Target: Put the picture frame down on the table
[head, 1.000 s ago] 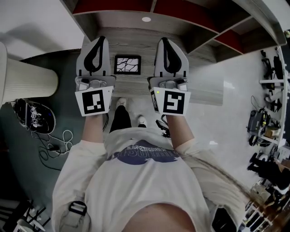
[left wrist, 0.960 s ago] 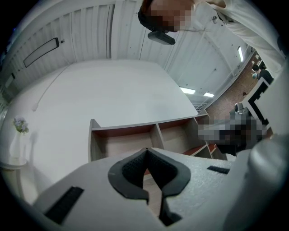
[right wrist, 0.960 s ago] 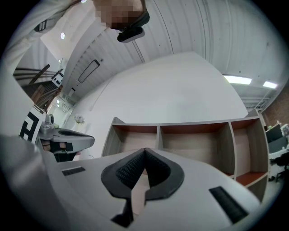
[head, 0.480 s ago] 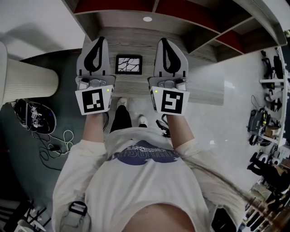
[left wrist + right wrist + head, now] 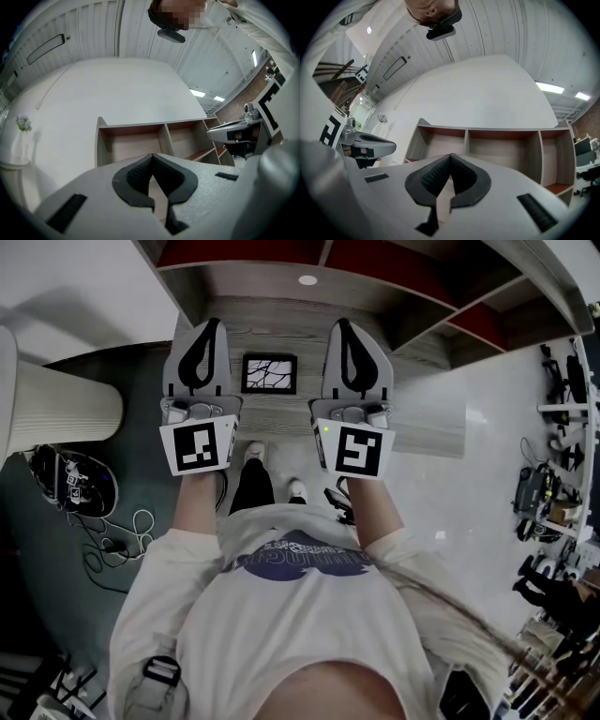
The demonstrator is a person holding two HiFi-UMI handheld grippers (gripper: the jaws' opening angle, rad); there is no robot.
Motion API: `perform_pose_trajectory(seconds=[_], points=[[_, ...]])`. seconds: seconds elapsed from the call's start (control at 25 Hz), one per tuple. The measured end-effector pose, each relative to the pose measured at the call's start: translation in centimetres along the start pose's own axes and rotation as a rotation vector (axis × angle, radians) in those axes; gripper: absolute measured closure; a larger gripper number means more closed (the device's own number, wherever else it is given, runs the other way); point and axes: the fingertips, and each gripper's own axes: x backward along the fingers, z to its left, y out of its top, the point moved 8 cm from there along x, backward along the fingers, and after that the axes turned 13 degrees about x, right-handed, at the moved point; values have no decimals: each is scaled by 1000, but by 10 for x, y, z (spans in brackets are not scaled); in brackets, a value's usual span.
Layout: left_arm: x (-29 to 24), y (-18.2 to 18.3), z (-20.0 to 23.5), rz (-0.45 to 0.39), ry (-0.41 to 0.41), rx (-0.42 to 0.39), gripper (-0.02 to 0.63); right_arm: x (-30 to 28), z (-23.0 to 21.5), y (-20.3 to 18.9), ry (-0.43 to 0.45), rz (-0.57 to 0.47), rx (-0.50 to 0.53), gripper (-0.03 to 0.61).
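Far left: ribbed white column [image 5: 56, 413], with a tangle of cables [image 5: 111, 538] on the floor beside it. Left gripper [image 5: 208, 329] held out over the wood-grain bench [image 5: 281, 423], jaws closed tip to tip, nothing between them. Picture frame [image 5: 269, 374] sits on the bench between the two grippers, dark border, branch-like pattern showing from above, clear of both. Right gripper [image 5: 341, 329] alongside, level with the left, jaws likewise closed and empty. Both point toward an open shelf [image 5: 234, 253] with red-backed compartments behind the bench.
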Motion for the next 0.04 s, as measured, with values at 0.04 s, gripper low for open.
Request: perform_pose_trajectory(seconds=[0.04], points=[[0, 0, 0, 1, -1, -3, 606, 0, 0, 0, 0, -2, 0, 581]])
